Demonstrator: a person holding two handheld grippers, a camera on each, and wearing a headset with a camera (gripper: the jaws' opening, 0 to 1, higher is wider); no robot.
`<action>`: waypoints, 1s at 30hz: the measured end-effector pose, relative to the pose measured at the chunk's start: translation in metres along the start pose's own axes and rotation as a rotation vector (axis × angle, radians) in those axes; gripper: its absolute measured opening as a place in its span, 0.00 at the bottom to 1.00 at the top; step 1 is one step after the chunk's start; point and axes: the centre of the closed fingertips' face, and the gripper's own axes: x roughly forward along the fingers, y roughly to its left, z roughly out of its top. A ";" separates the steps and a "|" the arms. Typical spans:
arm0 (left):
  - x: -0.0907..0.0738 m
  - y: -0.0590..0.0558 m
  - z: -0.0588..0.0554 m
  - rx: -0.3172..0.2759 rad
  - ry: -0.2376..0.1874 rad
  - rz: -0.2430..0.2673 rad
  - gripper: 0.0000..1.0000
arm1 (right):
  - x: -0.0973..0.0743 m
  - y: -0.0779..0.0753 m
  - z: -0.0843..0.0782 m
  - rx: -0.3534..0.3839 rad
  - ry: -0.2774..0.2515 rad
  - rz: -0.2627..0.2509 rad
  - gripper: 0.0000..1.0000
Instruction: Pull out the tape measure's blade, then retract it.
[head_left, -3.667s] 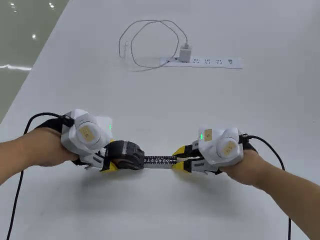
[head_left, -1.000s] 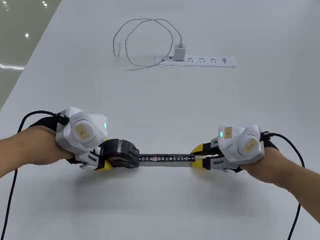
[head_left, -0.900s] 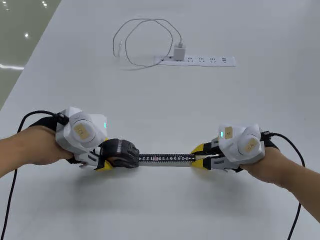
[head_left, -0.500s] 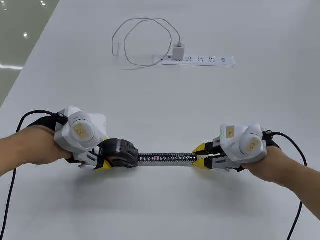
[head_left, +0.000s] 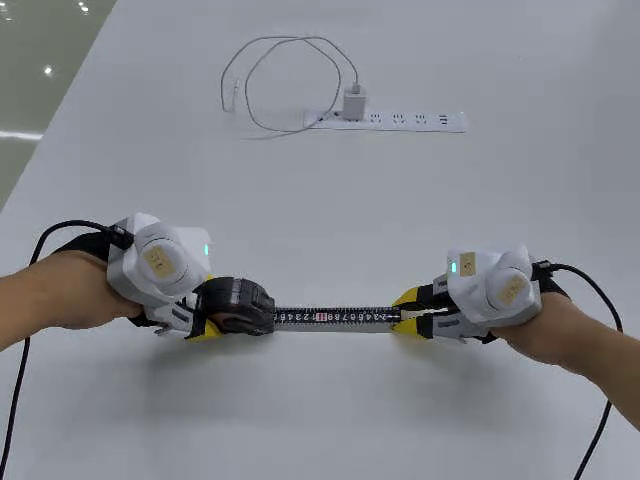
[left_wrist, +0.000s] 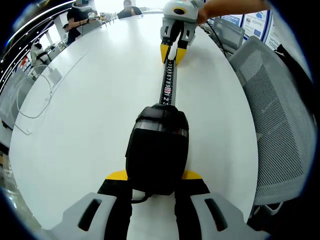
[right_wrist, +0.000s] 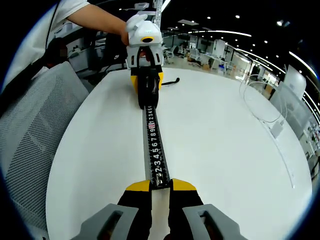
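Head view: my two grippers hold a tape measure with its blade drawn out low over the white tabletop (head_left: 330, 210).
My left gripper (head_left: 213, 320) has its yellow-tipped jaws closed against both sides of the chunky black plastic tape measure case (head_left: 238, 306), which sits at the table's near edge, towards my left. My right gripper (head_left: 408, 314) has its jaws pinched almost together on the free end of the dark blade with white numerals (head_left: 335, 317). The blade runs straight from the case's mouth to those jaws, just above the table; in the right gripper view the numerals run away from my tips towards the case. Well beyond, a white power strip (head_left: 400, 121) lies flat with a white looped cable (head_left: 290, 85) beside it.
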 end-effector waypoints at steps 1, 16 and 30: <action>0.000 0.000 0.000 0.000 0.000 0.000 0.28 | -0.001 0.000 -0.001 0.000 0.001 -0.001 0.07; 0.000 0.000 0.001 0.001 0.000 -0.001 0.28 | -0.012 -0.003 -0.015 0.006 0.028 -0.009 0.07; 0.000 0.000 0.000 0.001 0.001 0.000 0.28 | -0.020 -0.005 -0.025 0.010 0.044 -0.012 0.07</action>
